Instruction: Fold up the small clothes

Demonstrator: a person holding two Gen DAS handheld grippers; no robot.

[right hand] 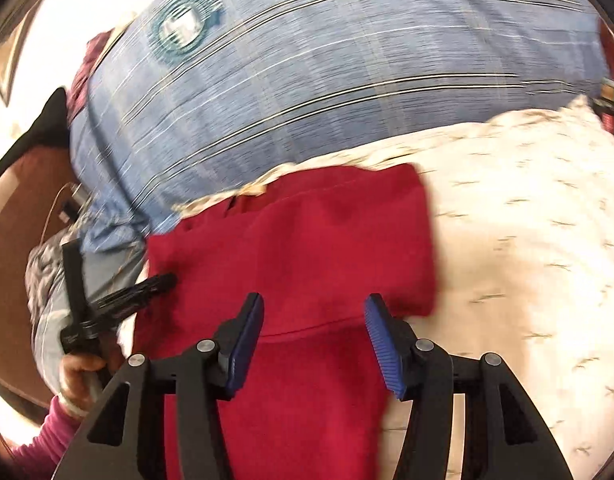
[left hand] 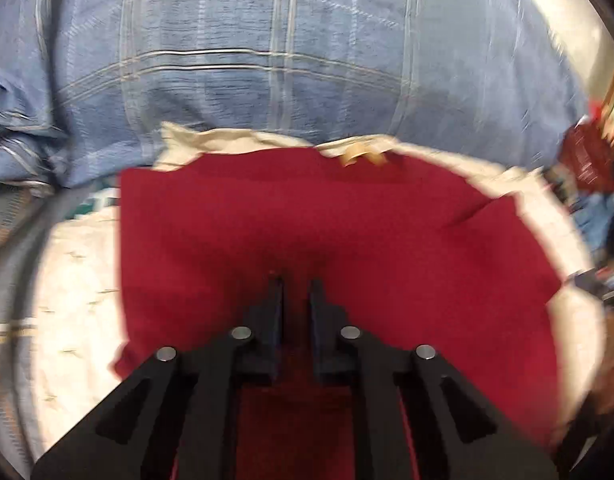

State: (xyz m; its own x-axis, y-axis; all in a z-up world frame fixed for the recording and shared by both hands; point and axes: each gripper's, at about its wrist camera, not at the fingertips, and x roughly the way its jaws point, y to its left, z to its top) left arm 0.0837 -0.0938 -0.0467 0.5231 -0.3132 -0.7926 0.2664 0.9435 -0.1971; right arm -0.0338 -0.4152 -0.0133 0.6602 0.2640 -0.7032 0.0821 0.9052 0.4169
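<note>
The red garment (right hand: 291,248) lies partly folded on the cream patterned sheet (right hand: 527,240), left tongs (left hand: 297,284) narrow with only a slit between them, right tongs (right hand: 315,308) wide above it, so a careless sweep could drag the fold askew.

We see a cream bedspread (right hand: 527,240) with small dark flecks, a blue plaid pillow (left hand: 267,60) behind it, brown wooden furniture (right hand: 15,240) left, and bright blown-out light above.
</note>
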